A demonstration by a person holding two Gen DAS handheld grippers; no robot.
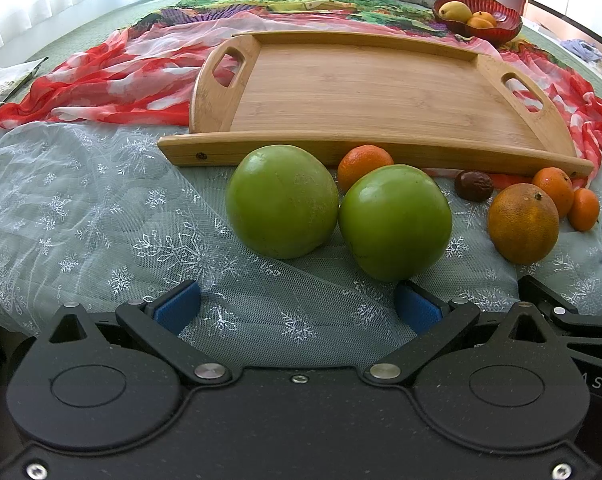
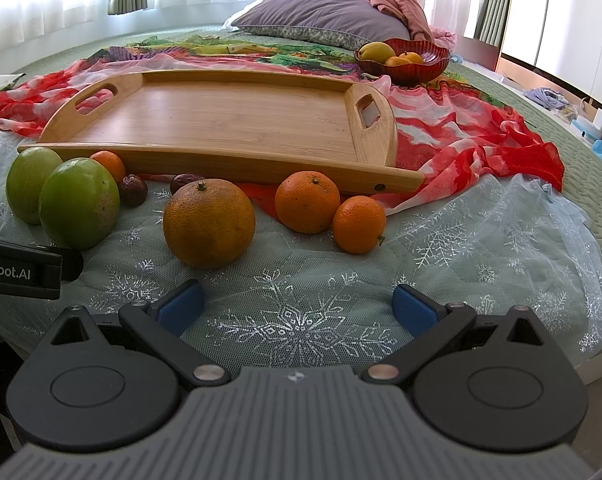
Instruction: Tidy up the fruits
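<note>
Jaws on both tools stand wide apart, nothing between them. Left gripper point(image 1: 299, 310): blue pads low over the snowflake-patterned tulle point(image 1: 81, 216), right pad just short of the nearer green fruit. Right gripper point(image 2: 299, 306): same stance, over bare tulle, fruit ahead of it.

Items on the bed, front row, loose on the tulle:
- Two green round fruits point(image 1: 281, 201) point(image 1: 395, 222), side by side, touching or nearly so.
- One small mandarin point(image 1: 364, 165) behind them, against the tray's front rail.
- Two dark red jujubes point(image 2: 133, 190) point(image 2: 187, 181), near the rail; only one shows in the left view.
- One large dull-skinned orange point(image 2: 209, 223), in front of the jujubes.
- One medium orange point(image 2: 307, 201) and one small mandarin point(image 2: 359, 224), touching, right of the large orange.

Behind the row: bamboo serving tray point(image 2: 205, 120), two cut-out handles, lying partly on a red-and-white scarf point(image 2: 461, 140); its floor bare.

Far end: red scalloped glass bowl point(image 2: 429, 60) holding a yellow fruit point(image 2: 377, 50) and small oranges; grey-purple pillow point(image 2: 321, 12) beyond it.
</note>
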